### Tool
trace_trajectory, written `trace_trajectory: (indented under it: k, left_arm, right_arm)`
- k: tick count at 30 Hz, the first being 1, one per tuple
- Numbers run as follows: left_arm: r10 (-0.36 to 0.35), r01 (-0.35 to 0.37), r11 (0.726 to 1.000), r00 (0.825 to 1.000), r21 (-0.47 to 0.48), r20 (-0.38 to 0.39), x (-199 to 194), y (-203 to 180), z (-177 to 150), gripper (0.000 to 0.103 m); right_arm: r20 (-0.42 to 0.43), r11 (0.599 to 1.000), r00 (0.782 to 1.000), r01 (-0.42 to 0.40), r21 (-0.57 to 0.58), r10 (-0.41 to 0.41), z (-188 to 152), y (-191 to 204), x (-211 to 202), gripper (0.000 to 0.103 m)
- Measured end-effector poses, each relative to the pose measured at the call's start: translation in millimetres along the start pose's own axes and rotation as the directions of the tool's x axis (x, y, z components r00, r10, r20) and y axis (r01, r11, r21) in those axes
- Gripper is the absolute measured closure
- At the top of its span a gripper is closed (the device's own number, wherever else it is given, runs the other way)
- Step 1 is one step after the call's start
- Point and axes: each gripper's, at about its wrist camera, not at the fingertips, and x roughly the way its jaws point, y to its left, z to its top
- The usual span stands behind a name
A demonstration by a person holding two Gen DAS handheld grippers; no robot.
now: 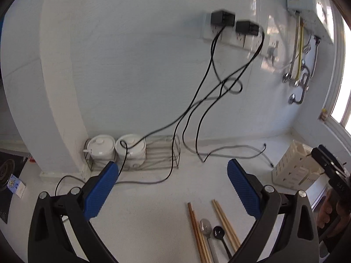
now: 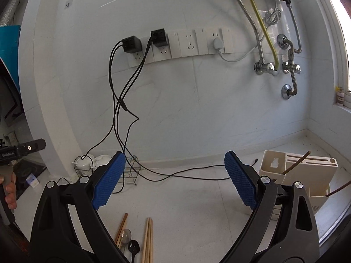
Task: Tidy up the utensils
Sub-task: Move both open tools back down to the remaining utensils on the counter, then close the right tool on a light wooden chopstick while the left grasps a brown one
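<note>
Both hand-held grippers, left [image 1: 173, 175] & right [image 2: 175, 171], gape wide w/ nothing held, raised above the surface [image 2: 197, 208]. Chopsticks [image 2: 148, 239] & spoons [image 2: 133, 246] lie loose below; holder [image 2: 307, 175] stands right, probably their destination.

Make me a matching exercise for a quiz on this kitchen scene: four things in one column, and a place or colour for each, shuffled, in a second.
Things:
1. small spoon
2. utensil holder
3. lidded pots
4. pale chopsticks

Place or colour:
A. in a wire rack against the wall
B. black
C. cream, standing at the right of the counter
D. lying flat, right of the spoons

Pairs: 1-B, 2-C, 3-A, 4-D
</note>
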Motion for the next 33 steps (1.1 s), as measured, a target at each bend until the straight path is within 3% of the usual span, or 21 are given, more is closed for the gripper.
trace_trajectory:
  k: [3, 5, 8, 12, 17, 20, 25, 28, 33]
  left_arm:
    - [-0.039, 0.027, 0.997, 0.984, -0.071, -0.172, 38.6, 6.6, -21.0, 0.005]
    - [-0.060, 0.036, 0.995, 0.961, -0.095, -0.269, 61.3, 8.2, -34.7, 0.005]
    - [-0.065, 0.027, 0.993, 0.936, -0.112, -0.345, 85.3, 7.7, -50.9, 0.005]
    - [-0.069, 0.022, 0.993, 0.901, -0.115, -0.429, 112.7, 4.6, -65.8, 0.005]
    - [-0.088, 0.011, 0.989, 0.840, -0.145, -0.536, 147.2, 2.9, -90.2, 0.005]
    - [-0.093, 0.007, 0.989, 0.805, -0.148, -0.587, 161.3, 0.6, -105.2, 0.005]
    - [-0.080, -0.002, 0.992, 0.772, -0.129, -0.630, 175.0, -2.0, -121.8, 0.005]
    - [-0.063, -0.013, 0.993, 0.763, -0.113, -0.644, 179.6, -3.7, -128.1, 0.005]
    - [-0.041, -0.019, 0.996, 0.744, -0.082, -0.667, 186.3, -7.7, -134.8, 0.012]
  right_arm:
    - [-0.145, 1.000, 0.989, -0.028, 0.006, 0.029, -15.9, 5.5, 22.9, 0.022]
    - [-0.241, 0.999, 0.970, -0.040, 0.008, 0.040, -30.8, 8.8, 37.7, 0.025]
    - [-0.363, 0.998, 0.930, -0.048, 0.031, 0.056, -54.0, 10.4, 55.6, 0.026]
    - [-0.499, 0.998, 0.864, -0.041, 0.045, 0.058, -85.4, 11.0, 75.7, 0.031]
    - [-0.664, 0.998, 0.745, -0.040, 0.041, 0.057, -120.5, 15.2, 100.5, 0.039]
    - [-0.723, 0.999, 0.689, -0.054, -0.003, 0.036, -136.4, 22.6, 107.0, 0.045]
    - [-0.790, 0.997, 0.613, -0.060, -0.044, 0.002, -155.5, 32.4, 112.5, 0.052]
    - [-0.815, 0.995, 0.580, -0.064, -0.070, -0.020, -162.4, 37.5, 112.5, 0.057]
    - [-0.832, 0.994, 0.554, -0.076, -0.084, -0.028, -166.5, 42.3, 112.9, 0.064]
